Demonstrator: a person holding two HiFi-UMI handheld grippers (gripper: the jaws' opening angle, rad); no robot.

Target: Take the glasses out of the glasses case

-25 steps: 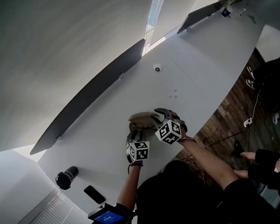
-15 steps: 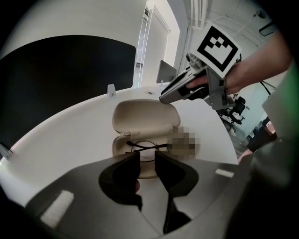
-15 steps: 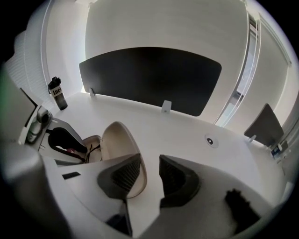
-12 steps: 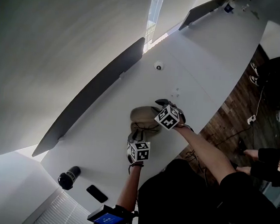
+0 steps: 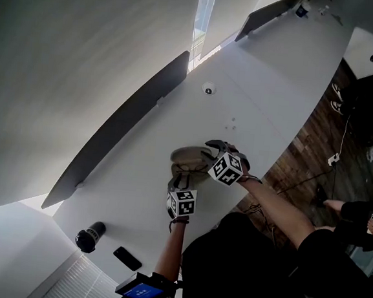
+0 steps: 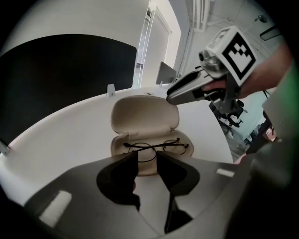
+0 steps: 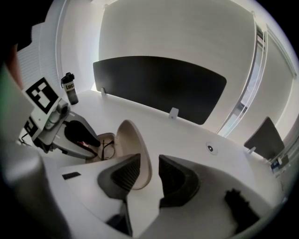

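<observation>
With its lid (image 7: 133, 144) already swung up, the beige glasses case (image 6: 145, 116) sits open on the white counter (image 6: 70, 135), directly ahead of the left tool (image 6: 146, 158) and just off the tips of the right tool (image 7: 149, 164). By the look of it the opening step is done; the lift-out itself has not begun.

The glasses (image 6: 156, 147) lie in the case's lower half (image 6: 187, 140), a little beyond the left tool's tips. They are a thin, dark wire-framed pair with round lenses, folded, their arms crossed over the front. Neither tool touches them.

The left tool's jaws are spread and have just been opening. Only the near rim of the lower half and a sliver of one lens show in the gap, with no pad pressing on either. The right tool's jaws are also apart. The upright lid's edge stands in their gap, closer to the jaw on that tool's left (whether it rests against that pad cannot be told). From the left tool's camera, the right tool's tip reaches the lid's upper corner, which suggests it is steadying the lid.

What is left, on this evidence: close on the slender frame, raise it clear of the case, and set it down on the counter.
</observation>
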